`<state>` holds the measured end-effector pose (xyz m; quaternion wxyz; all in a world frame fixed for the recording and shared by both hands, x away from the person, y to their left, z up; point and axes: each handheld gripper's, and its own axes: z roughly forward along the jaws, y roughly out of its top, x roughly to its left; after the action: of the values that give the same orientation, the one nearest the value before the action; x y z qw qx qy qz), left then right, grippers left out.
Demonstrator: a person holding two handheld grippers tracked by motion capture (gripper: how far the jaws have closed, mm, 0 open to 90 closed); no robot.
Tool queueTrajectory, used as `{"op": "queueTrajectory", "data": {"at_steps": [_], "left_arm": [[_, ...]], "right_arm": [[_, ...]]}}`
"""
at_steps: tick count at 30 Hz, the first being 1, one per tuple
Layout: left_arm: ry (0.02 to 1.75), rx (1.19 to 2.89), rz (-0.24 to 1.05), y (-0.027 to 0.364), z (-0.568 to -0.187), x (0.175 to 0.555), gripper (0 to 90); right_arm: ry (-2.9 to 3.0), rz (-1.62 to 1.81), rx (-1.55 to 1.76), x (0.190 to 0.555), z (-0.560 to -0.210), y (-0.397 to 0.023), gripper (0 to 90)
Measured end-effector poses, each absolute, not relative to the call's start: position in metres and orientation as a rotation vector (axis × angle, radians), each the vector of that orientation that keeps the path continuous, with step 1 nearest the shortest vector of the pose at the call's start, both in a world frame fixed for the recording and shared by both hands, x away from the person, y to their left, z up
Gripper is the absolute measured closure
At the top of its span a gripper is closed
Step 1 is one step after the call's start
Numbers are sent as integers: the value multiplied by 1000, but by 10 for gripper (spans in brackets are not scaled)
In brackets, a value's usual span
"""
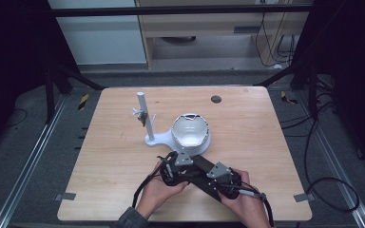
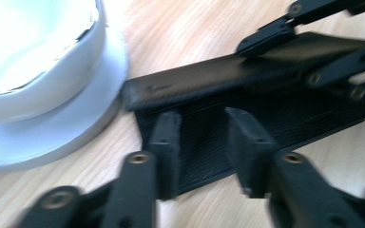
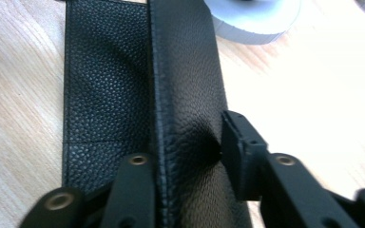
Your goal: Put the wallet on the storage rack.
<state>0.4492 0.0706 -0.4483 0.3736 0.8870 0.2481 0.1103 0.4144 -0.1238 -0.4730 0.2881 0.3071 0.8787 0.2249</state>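
Black leather case (image 1: 200,172) low centre on table (image 1: 247,118), below white bowl (image 1: 190,130) — half folded. Right gripper (image 3: 190,156) clenched on raised flap; left gripper (image 2: 202,142) released, hovering over flat part — closing left.

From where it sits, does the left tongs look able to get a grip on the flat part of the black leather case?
Probably yes. The left tongs stand open right over the flat flap of the black leather case, nothing between; the right tongs grip the raised fold farther along.
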Motion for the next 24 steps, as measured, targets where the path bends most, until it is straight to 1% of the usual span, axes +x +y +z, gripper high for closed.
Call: {"op": "queueTrajectory", "data": {"at_steps": [1, 3, 6, 8, 11, 14, 24], "left_arm": [[661, 2272, 302, 77, -448, 448, 502], [691, 2259, 294, 86, -450, 448, 356], [725, 2237, 277, 93, -453, 449, 215], [722, 2244, 266, 100, -455, 451, 157], [723, 2248, 262, 104, -457, 451, 149], [730, 2251, 263, 107, -459, 451, 141], [737, 2218, 270, 115, -454, 451, 134]], "right_arm": [[2343, 591, 810, 414, -473, -124, 704], [2339, 584, 802, 414, -473, -123, 725], [2333, 571, 781, 414, -473, -123, 754], [2326, 566, 772, 413, -472, -123, 778], [2325, 572, 761, 413, -471, -125, 795], [2321, 583, 731, 414, -469, -128, 830], [2293, 680, 696, 410, -462, -142, 839]]}}
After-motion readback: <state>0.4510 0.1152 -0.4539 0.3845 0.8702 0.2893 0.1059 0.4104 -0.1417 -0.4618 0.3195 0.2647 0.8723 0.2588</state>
